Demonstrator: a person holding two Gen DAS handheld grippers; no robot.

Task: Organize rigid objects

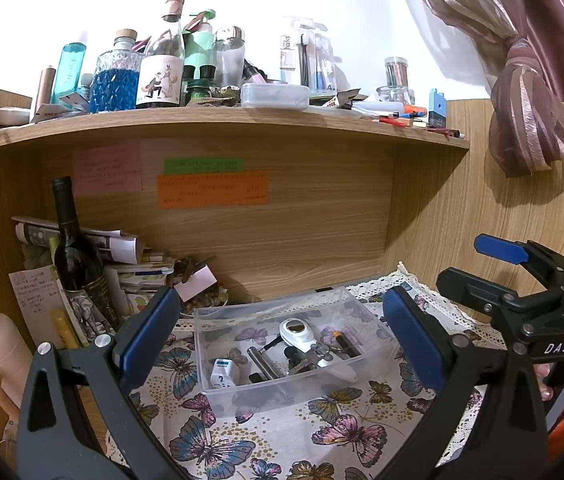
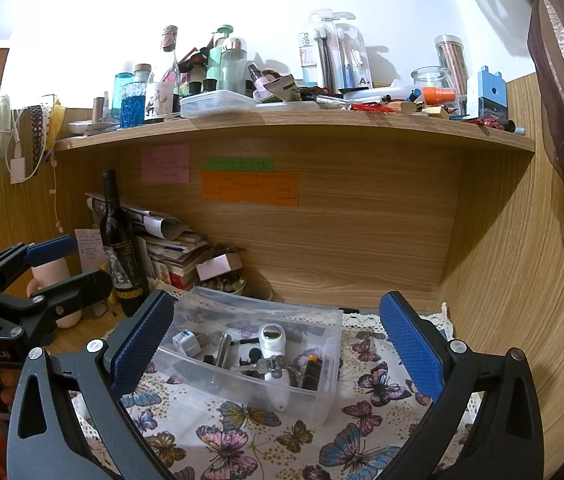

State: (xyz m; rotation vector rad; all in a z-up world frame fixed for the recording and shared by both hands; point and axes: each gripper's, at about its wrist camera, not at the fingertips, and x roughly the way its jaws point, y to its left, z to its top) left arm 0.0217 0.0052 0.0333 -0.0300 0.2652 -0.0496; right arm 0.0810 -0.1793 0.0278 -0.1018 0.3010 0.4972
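1. Grippers are both hanging wide open and empty: the left gripper (image 1: 282, 332) and the right gripper (image 2: 277, 344) are each framing the clear plastic bin (image 1: 241, 390).
2. The bin is sitting on the butterfly cloth (image 1: 282, 432), holding a white plug adapter (image 1: 223, 374), a metal cylinder (image 1: 263, 364) and a white device (image 1: 298, 334).

The clear plastic bin (image 1: 282, 360) is glossy and see-through. Inside it, at its 9 o'clock, sits a matt white plastic adapter (image 1: 223, 374); beside that lies a brushed metal cylinder (image 1: 261, 364). The butterfly-print cloth (image 1: 282, 432) beneath looks soft, with a lace edge. At 12 o'clock the wood-grain back panel (image 1: 282, 232) is smooth and matt, with paper notes (image 1: 211, 189) on it. The dark glass wine bottle (image 1: 73, 248) shines. Blue gripper pads (image 2: 410, 348) look rough and dimpled.
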